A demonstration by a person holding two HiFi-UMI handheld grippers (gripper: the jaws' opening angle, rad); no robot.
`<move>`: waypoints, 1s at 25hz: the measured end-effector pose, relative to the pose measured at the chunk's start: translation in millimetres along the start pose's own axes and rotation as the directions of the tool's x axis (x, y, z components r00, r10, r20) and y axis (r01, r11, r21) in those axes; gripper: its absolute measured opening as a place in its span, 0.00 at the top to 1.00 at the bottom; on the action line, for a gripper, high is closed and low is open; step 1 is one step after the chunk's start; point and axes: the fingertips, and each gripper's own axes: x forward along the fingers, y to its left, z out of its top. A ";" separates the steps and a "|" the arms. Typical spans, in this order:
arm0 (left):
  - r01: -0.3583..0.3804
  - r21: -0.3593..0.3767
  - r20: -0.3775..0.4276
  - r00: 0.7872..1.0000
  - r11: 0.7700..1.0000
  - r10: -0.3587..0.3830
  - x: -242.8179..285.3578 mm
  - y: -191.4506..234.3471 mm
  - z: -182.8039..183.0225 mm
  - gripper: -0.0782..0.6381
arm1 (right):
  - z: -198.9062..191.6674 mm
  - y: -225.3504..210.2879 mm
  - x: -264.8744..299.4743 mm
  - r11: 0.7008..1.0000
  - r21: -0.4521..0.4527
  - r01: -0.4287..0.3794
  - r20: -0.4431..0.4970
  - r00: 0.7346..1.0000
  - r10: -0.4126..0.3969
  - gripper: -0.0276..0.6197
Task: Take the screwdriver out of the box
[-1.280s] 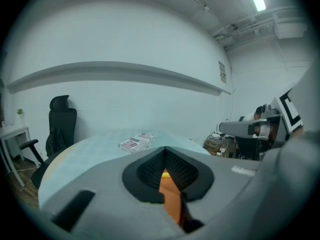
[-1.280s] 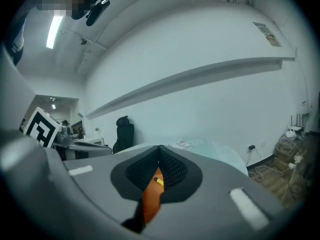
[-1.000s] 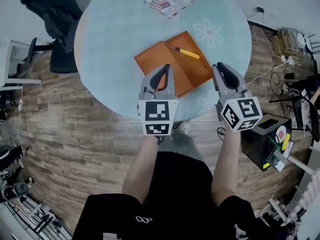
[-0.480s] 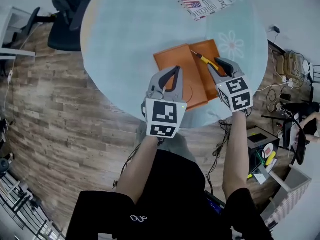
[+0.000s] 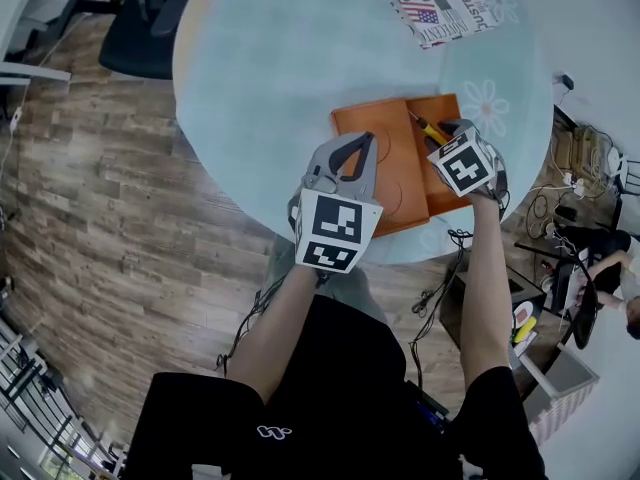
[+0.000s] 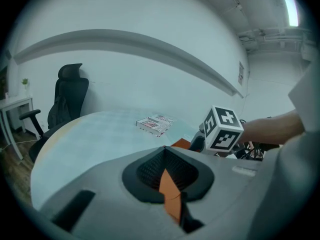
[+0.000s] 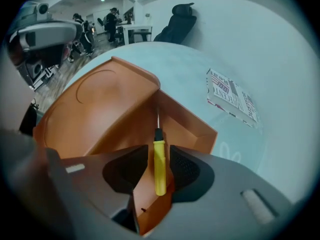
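An open orange box [image 5: 395, 163] lies on the round table [image 5: 260, 88], lid to the left, tray to the right. A yellow-handled screwdriver [image 5: 428, 128] rests in the tray. My right gripper [image 5: 447, 140] points steeply down over the tray. In the right gripper view its jaws are opening, and the screwdriver handle [image 7: 159, 166] lies between them with a gap on each side. My left gripper [image 5: 366, 140] hovers over the lid with its tips together and nothing in them. In the left gripper view only a thin orange sliver shows between the pads [image 6: 150, 171].
A printed magazine [image 5: 445, 3] lies at the table's far side. A black office chair [image 5: 150, 28] stands behind the table at the left. Cables [image 5: 580, 158] and a dark case [image 5: 480, 308] are on the wooden floor at the right, close to the table edge.
My right gripper has dropped from the table's near edge onto the box tray, tipped to point down, and opened around the screwdriver. My left gripper has moved forward over the lid.
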 end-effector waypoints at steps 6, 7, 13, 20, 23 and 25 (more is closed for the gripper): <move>-0.018 -0.023 -0.003 1.000 1.000 0.018 3.7 14.8 -2.3 0.89 | -7.6 -6.2 18.0 0.999 -0.049 -0.010 -0.167 0.986 0.002 0.73; -0.021 -0.025 -0.002 1.000 0.999 0.021 3.4 16.9 -2.7 0.89 | -8.1 -5.7 20.1 0.998 -0.052 -0.018 -0.181 0.983 0.009 0.73; -0.029 -0.045 -0.002 1.000 0.999 0.029 1.3 28.5 -4.7 0.89 | -6.6 2.7 27.6 0.996 -0.007 -0.093 -0.200 0.976 0.089 0.82; -0.047 -0.055 0.032 0.998 0.997 0.049 -12.3 23.0 -0.5 0.89 | -5.7 3.5 14.0 0.993 0.100 -0.056 -0.092 0.994 0.065 0.82; -0.065 -0.059 0.046 0.997 0.996 0.068 -26.0 15.0 -4.7 0.89 | -2.4 5.2 -27.1 0.973 0.228 -0.043 0.096 0.995 0.022 0.82; -0.078 -0.063 0.043 0.996 0.995 0.081 -33.8 6.5 -11.0 0.89 | 3.0 5.0 -63.8 0.951 0.304 -0.055 0.253 0.967 -0.025 0.82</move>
